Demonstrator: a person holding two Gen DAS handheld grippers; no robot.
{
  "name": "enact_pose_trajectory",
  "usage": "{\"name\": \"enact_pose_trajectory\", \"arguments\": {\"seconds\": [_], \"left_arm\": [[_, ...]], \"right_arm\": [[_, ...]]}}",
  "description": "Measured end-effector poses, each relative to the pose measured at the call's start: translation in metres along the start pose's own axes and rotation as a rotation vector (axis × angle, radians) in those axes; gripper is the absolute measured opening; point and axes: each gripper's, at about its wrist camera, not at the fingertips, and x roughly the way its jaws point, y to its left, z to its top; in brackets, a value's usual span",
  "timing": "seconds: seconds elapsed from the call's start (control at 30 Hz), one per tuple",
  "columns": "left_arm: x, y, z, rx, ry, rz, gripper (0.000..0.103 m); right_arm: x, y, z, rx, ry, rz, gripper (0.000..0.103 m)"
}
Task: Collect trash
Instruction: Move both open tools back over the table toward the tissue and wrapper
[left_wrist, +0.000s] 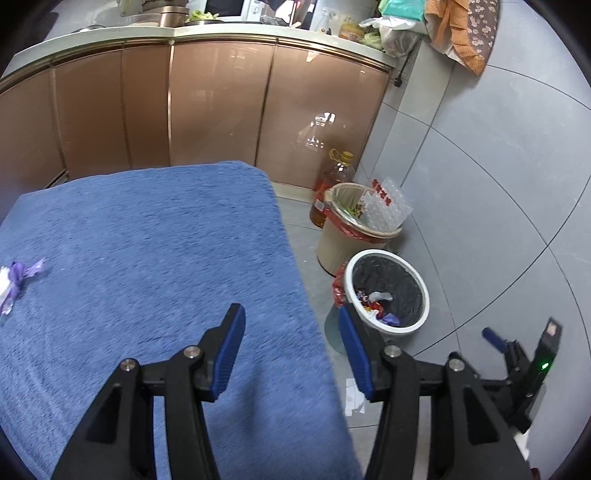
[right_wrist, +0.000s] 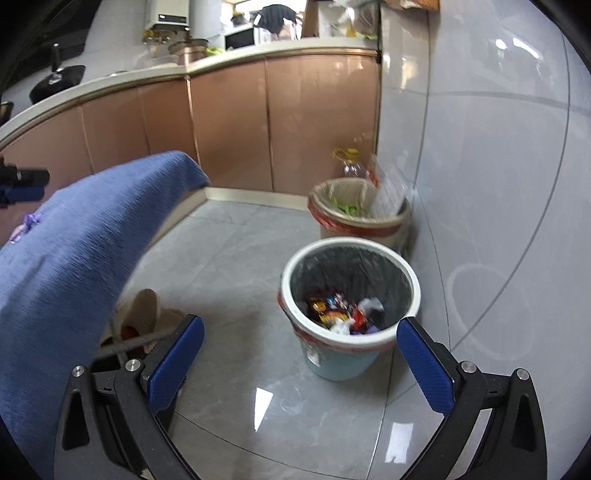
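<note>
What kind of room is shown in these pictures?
Most likely a home kitchen. A countertop crowded with pots and food runs over copper-coloured cabinets, a cooking oil bottle stands on the tiled floor, and two lined trash bins sit nearby.

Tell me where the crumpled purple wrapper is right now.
The crumpled purple wrapper lies on the blue towel-covered table, at the far left of the left wrist view, well away from the white-rimmed bin on the floor.

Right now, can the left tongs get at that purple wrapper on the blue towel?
Probably yes. The left tongs are open and empty, and the purple wrapper lies alone on the blue towel off to their left, with only bare towel between them.
</note>
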Motion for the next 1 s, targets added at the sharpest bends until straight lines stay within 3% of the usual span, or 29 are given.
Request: {"name": "enact_pose_trajectory", "arguments": {"seconds": [0.37,0.7,1.0], "left_arm": [[-0.028,0.042,-0.022,-0.069,-0.008,0.046,0.051],[-0.081,0.073,-0.042,-0.106,-0.088,0.080,0.051],[-0.160,0.108,-0.072,-0.160,-0.209,0.129,0.051]], "right_arm": [[-0.049,0.048,0.036,-0.115,-0.088,0.010,0.102],[-0.099,0.092,0.058,-0.209,-0.173,0.035,0.102],[-0.151,0.129,0.070,-0.280,-0.261,0.080,0.102]]}}
